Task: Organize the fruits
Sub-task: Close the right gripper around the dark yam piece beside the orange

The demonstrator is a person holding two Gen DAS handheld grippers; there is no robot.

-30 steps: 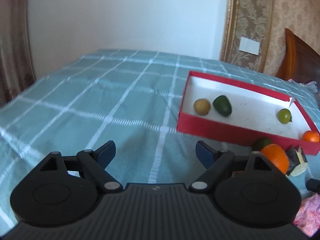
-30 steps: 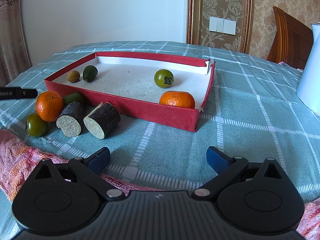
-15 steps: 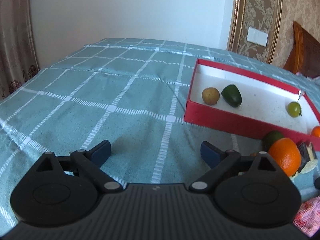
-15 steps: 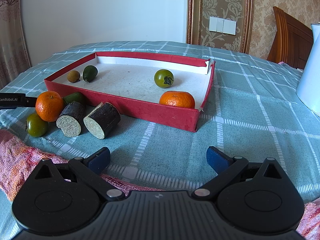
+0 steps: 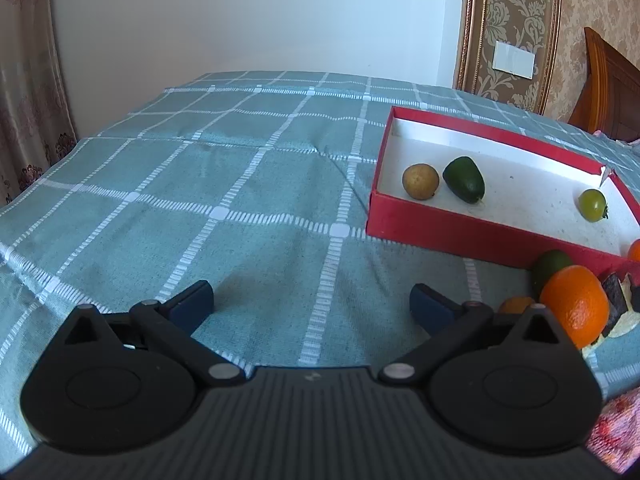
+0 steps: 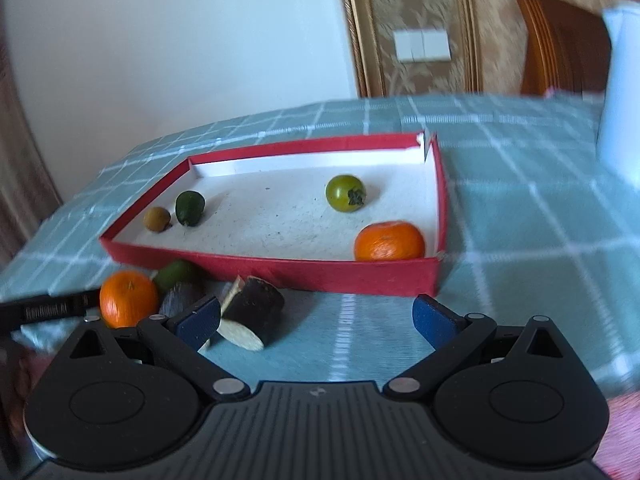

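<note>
Fruit outside the red box (image 6: 276, 276), on the checked cloth of the bench (image 5: 240, 208): an orange (image 6: 128, 298), a green fruit (image 6: 176, 274) tucked behind it, and two dark cut chunks, the nearer chunk (image 6: 252, 312) just ahead of my right gripper (image 6: 316, 316). Both grippers spread wide, holding nothing; left gripper (image 5: 312, 300) hangs over bare cloth, well apart from the box.

Already in the box: small brown fruit (image 6: 157, 219), dark green oval (image 6: 190, 208), green tomato (image 6: 345, 193), second orange (image 6: 389, 241) in the near right corner.

Handling, my guess: chunk looks stiff and fairly light, with rough dark skin that should grip well. Its long axis runs from the pale cut face, which points toward me and down-left, back toward the box wall. Best hold is across the dark sides, mid-length, not on the cut face. Orange is round, firm and likely to roll; pinch across its widest part.

Right view is blurred; other chunk mostly hidden behind my left finger.
</note>
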